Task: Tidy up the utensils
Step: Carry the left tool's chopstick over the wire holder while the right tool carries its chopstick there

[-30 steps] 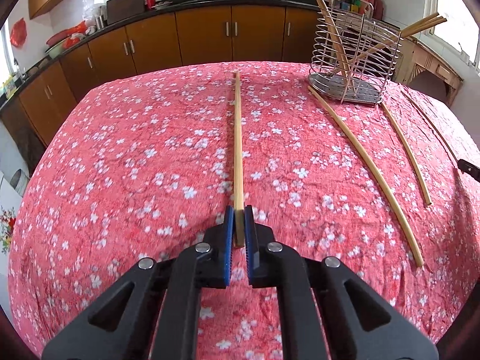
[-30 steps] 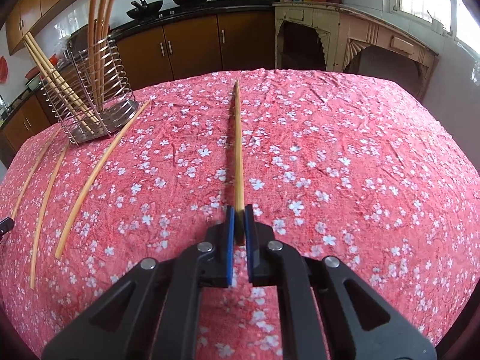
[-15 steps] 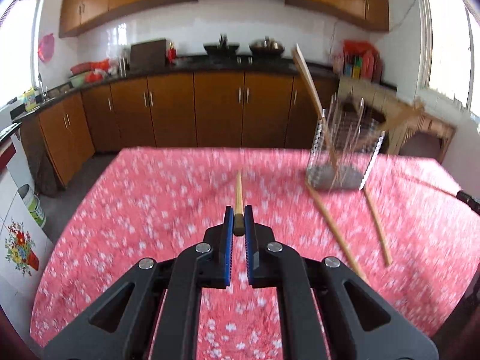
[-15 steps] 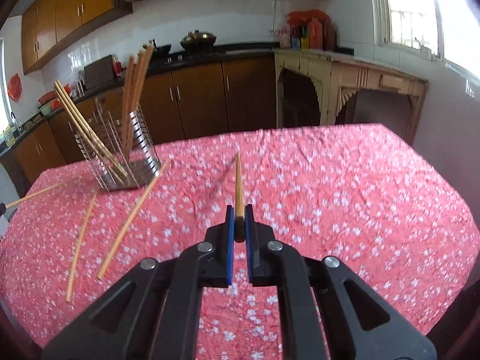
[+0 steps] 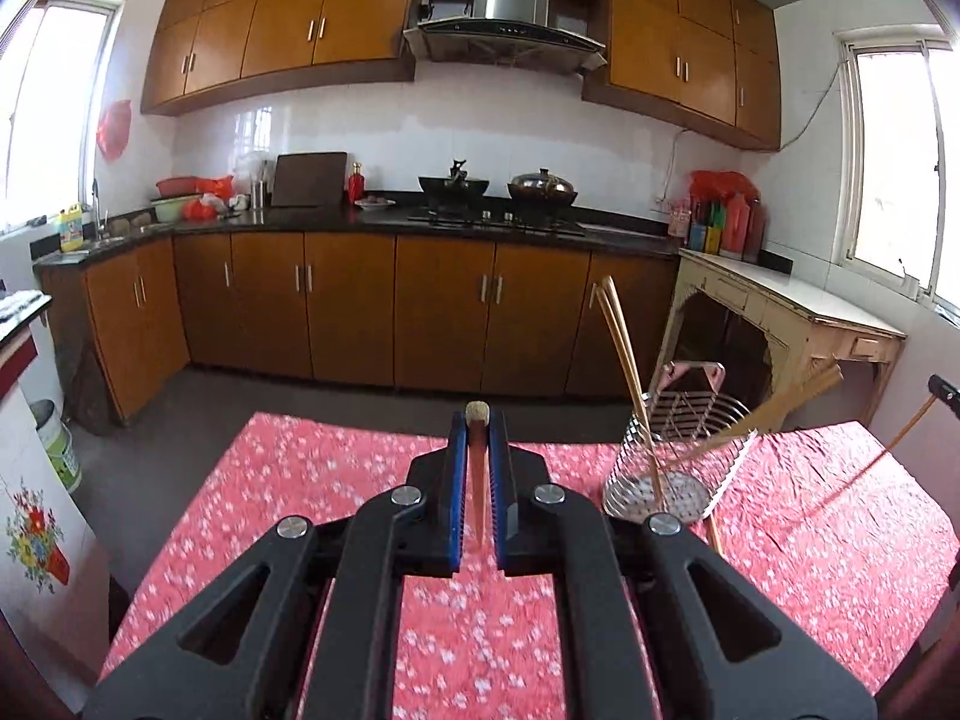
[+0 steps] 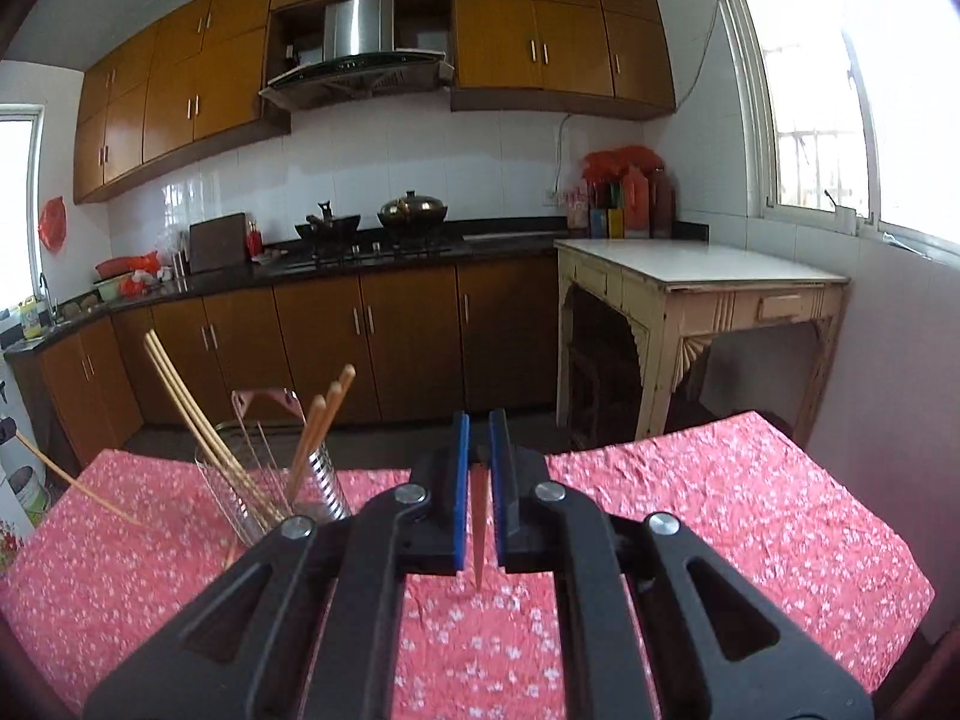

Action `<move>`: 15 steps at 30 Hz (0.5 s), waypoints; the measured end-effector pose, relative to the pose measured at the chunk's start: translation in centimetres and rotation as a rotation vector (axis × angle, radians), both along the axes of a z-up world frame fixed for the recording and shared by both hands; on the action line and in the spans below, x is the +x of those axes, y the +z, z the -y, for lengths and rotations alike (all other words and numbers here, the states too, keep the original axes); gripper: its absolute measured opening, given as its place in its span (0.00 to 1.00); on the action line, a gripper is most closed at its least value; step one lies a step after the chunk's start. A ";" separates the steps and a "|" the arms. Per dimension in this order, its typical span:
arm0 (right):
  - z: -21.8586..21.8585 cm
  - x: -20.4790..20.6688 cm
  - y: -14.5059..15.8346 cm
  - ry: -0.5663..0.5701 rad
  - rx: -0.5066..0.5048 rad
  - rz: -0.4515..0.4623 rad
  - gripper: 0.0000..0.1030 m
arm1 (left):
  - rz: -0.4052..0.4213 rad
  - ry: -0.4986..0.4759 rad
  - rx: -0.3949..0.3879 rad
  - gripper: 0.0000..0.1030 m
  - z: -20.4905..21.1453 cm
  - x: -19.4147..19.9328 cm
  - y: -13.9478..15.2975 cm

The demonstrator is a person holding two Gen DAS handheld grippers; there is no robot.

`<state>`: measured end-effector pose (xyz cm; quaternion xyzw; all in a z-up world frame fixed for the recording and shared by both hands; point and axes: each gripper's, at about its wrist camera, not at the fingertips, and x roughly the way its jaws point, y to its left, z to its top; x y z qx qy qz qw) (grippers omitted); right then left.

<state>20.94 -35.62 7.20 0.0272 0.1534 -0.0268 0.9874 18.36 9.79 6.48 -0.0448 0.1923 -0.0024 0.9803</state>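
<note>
The left gripper (image 5: 478, 420) fingers pinch a chopstick (image 5: 477, 480) between their blue pads; the right gripper (image 6: 478, 420) fingers likewise pinch another chopstick (image 6: 479, 528), its tip hanging below them.

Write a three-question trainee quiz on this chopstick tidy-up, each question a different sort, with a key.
1. True or false: the left gripper is shut on a chopstick.
2. Multiple choice: the wire holder on the red floral tablecloth contains A) spoons, B) chopsticks, C) nothing.
3. Fill in: in the left wrist view, the holder stands to the ____ of the gripper.

Key: 1 true. 2 B: several sticks lean in it. 3 right. The right gripper also clamps a chopstick.
</note>
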 end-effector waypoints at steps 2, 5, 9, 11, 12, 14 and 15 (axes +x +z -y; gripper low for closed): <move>-0.1 0.3 0.7 0.006 0.006 0.006 0.07 | 0.006 0.005 -0.008 0.07 -0.2 0.3 0.4; -0.2 0.6 1.4 0.022 0.013 0.011 0.07 | 0.016 0.011 -0.018 0.07 -0.5 0.7 0.9; -0.9 0.7 2.2 0.052 0.033 0.009 0.07 | 0.027 0.014 -0.010 0.07 -0.5 0.8 1.5; -1.2 0.6 2.8 0.079 0.047 0.006 0.07 | 0.032 0.010 -0.014 0.07 -0.4 0.9 1.6; -1.4 0.5 3.2 0.100 0.056 0.006 0.07 | 0.035 0.004 -0.020 0.07 -0.4 0.9 1.8; -1.9 0.1 3.9 0.134 0.070 0.011 0.07 | 0.044 -0.007 -0.028 0.07 0.0 0.9 2.4; -2.2 0.0 4.3 0.154 0.076 0.014 0.07 | 0.047 -0.013 -0.031 0.07 0.2 0.9 2.6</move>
